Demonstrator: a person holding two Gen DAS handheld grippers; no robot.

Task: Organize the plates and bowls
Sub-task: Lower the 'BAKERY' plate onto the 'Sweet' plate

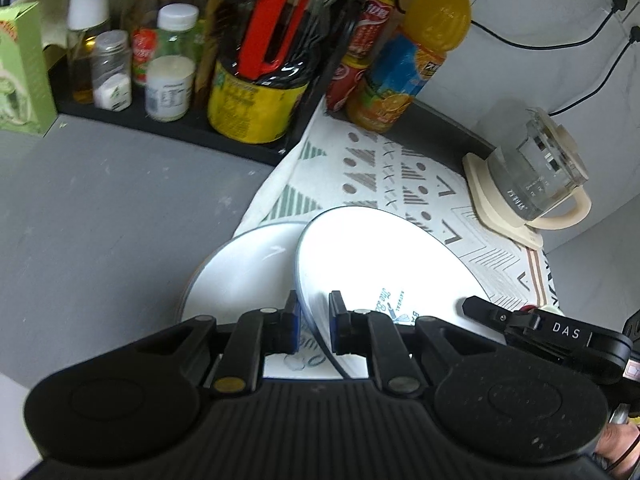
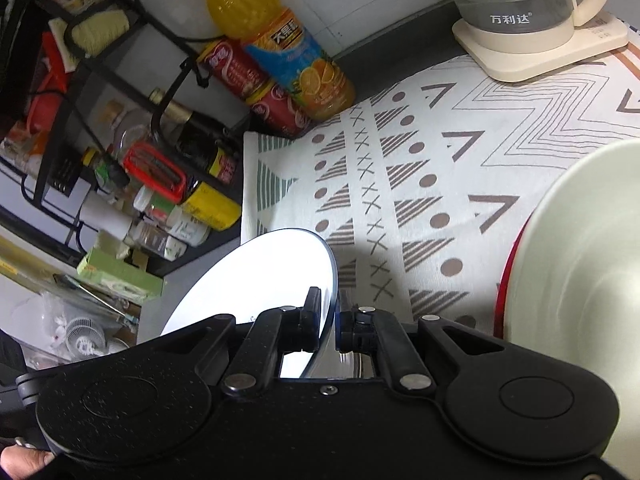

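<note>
My left gripper (image 1: 314,322) is shut on the near rim of a white plate (image 1: 384,256) with blue print, held tilted above a second white plate (image 1: 240,276) that lies on the patterned cloth (image 1: 360,176). My right gripper (image 2: 329,324) is shut on the rim of a white plate (image 2: 260,276), seen edge-on and tilted; its black body also shows in the left wrist view (image 1: 560,336) at that plate's right edge. A cream bowl with a red outside (image 2: 572,264) fills the right of the right wrist view.
A black rack (image 1: 172,128) of bottles and jars stands at the back left. An orange juice bottle (image 1: 416,52) and red cans (image 1: 356,68) stand behind the cloth. A glass kettle (image 1: 532,172) on its cream base sits at the right. Grey counter (image 1: 100,216) lies at left.
</note>
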